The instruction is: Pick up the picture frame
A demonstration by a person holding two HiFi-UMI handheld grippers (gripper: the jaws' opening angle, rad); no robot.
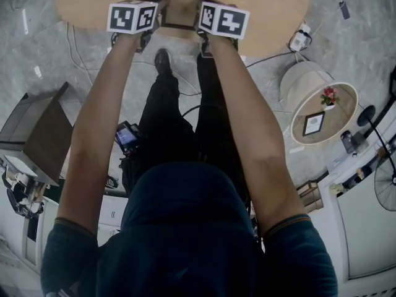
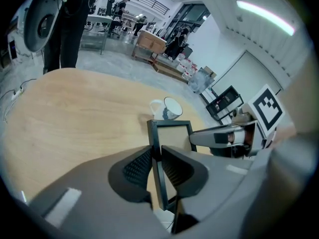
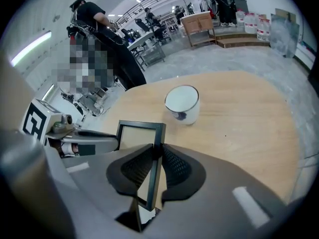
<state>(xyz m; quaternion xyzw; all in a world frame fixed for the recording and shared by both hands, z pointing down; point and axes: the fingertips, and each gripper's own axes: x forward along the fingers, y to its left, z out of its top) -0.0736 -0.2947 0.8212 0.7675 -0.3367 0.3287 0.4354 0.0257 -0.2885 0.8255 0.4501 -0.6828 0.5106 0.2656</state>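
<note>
Holding the picture frame point(image 1: 184, 6) over the bench point(image 1: 272, 5)
Left claw point(image 2: 156, 153) and right claw point(image 3: 158, 156) each pinch a side edge; face tilted up, long sides pointing away.

The person wears a dark blue short-sleeved shirt point(image 1: 185, 240) with a thin lighter edge on each sleeve, black trousers point(image 1: 185, 122) and a black shoe point(image 1: 163, 60). The grey plastic left gripper point(image 2: 156, 151) and right gripper point(image 3: 157, 151) have black ribbed fingers point(image 2: 137, 168). Each carries a white cube point(image 1: 132, 17) with black square markers.
</note>
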